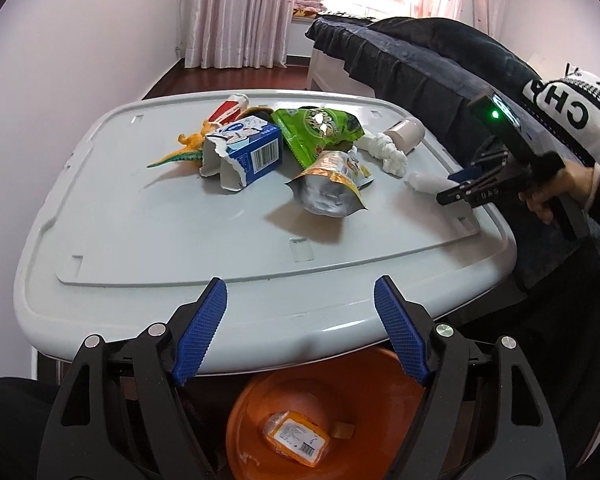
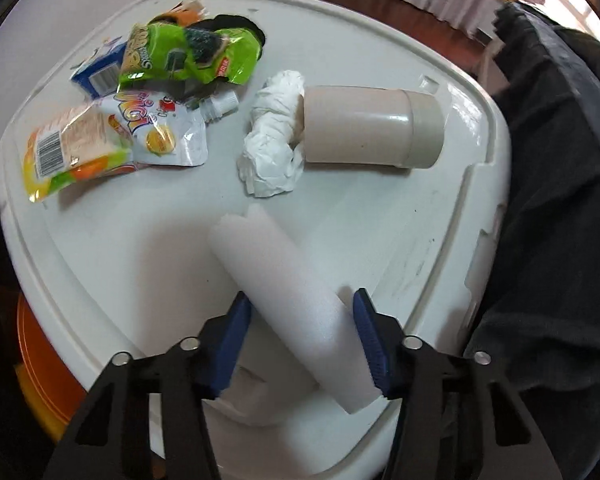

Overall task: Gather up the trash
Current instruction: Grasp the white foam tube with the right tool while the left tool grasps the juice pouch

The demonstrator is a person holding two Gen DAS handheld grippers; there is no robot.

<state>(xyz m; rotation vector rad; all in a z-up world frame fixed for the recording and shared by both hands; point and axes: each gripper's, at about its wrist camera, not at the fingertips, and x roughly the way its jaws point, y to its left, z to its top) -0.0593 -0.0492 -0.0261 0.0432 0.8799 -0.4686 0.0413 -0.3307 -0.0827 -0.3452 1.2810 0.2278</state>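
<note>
Right gripper (image 2: 300,320) astride foam roll (image 2: 288,300), diagonal.

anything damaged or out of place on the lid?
Yes. The blue carton is ripped open at one end, with ragged edges. A toy dinosaur lies among the wrappers; it looks like a toy, not trash. The beige cup lies tipped on its side against the crumpled tissue. No spill visible.

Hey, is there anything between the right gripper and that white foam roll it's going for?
No. The right gripper already has the white foam roll between its blue pads, with nothing visible in the gap besides the roll. The crumpled tissue and beige cup lie farther along the table, clear of the fingers.
</note>
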